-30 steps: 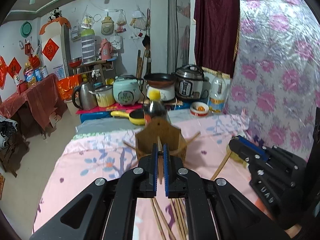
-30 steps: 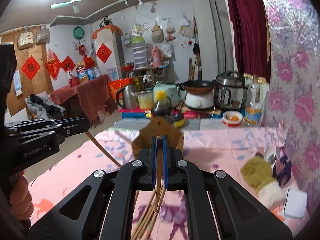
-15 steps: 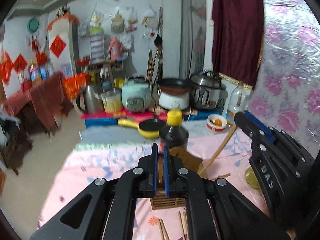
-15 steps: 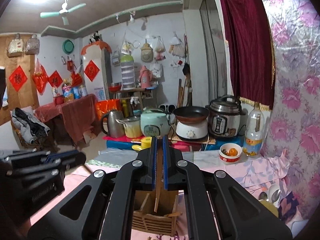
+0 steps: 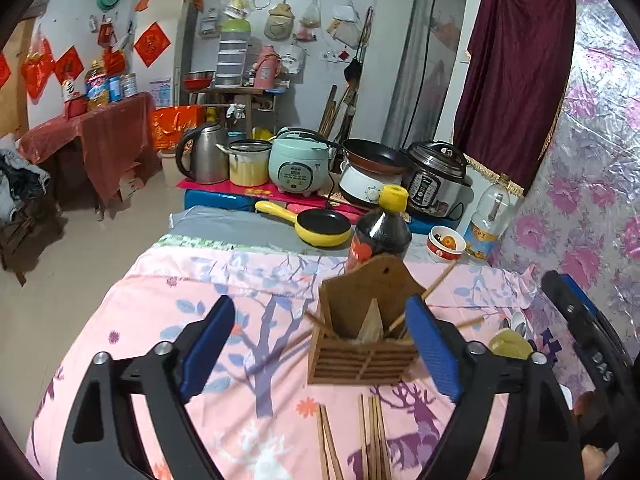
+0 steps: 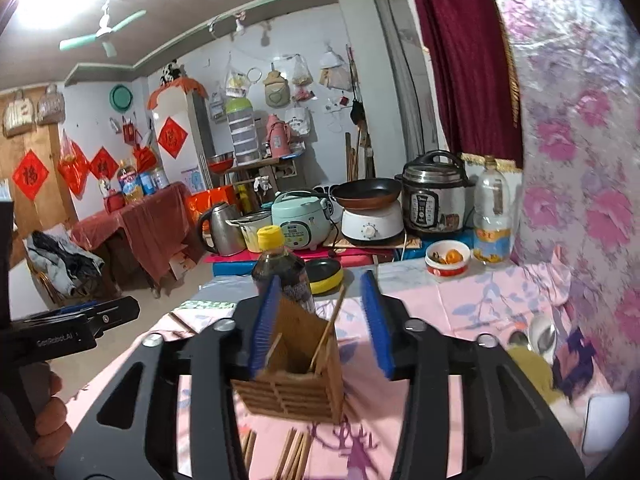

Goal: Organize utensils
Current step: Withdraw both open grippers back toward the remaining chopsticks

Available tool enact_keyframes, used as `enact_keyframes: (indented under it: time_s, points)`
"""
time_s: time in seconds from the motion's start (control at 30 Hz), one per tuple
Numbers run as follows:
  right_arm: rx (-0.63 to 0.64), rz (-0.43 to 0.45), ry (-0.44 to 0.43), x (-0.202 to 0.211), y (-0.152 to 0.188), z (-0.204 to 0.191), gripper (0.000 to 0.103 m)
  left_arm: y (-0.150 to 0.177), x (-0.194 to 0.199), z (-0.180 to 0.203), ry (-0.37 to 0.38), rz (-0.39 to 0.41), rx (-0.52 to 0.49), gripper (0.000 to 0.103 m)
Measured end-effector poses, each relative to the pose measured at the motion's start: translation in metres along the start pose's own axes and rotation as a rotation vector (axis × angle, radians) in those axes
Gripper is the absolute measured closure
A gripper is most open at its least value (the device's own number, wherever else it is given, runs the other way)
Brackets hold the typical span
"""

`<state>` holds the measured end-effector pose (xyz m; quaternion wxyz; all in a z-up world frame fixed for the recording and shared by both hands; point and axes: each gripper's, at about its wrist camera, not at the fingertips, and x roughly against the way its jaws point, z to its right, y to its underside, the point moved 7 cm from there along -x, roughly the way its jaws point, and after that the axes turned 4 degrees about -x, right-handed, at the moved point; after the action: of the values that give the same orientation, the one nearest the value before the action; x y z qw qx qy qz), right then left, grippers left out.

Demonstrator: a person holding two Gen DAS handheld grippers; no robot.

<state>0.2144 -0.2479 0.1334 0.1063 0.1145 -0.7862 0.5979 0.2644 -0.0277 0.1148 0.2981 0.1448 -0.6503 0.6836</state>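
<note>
A slatted wooden chopstick holder (image 5: 360, 344) stands on the pink patterned cloth (image 5: 168, 320), with a few chopsticks (image 5: 438, 280) leaning out of it. Several loose chopsticks (image 5: 370, 432) lie on the cloth in front of it. My left gripper (image 5: 320, 348) hangs just in front of the holder, its jaws opening wide and gripping nothing. In the right wrist view my right gripper (image 6: 320, 326) hovers over the holder (image 6: 296, 380), jaws opening. A chopstick (image 6: 328, 332) stands in the holder between the pads, touching neither. More loose chopsticks (image 6: 292, 452) lie below.
A dark sauce bottle (image 5: 382, 232) with a yellow cap stands right behind the holder. Beyond it are a yellow pan (image 5: 320, 226), a small bowl (image 5: 446, 242) and a clear bottle (image 5: 490, 216). A yellow-green cloth (image 5: 510, 344) with spoons lies right, by the floral wall.
Both grippers were shut on a chopstick each and moved over the holder. Both now stand open, and the chopsticks have left the pads and rest in the holder.
</note>
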Motion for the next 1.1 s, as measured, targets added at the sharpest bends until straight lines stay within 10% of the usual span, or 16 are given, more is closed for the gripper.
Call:
enact_keyframes:
  time_s: [0.4,0.73,1.1]
  points:
    - [-0.053,-0.049,-0.049,0.083,0.108,0.027,0.009,0.124,0.046,0.005,-0.077,-0.017,-0.061,0.006]
    - [-0.062,-0.246,-0.014,0.05,0.163,0.036,0.008,0.188,0.008,-0.008,-0.302,-0.073,-0.222,0.006]
    - [0.072,-0.339,0.034,0.049,0.195,0.019,0.008,0.183,0.031,0.005,-0.286,0.006,-0.264,0.006]
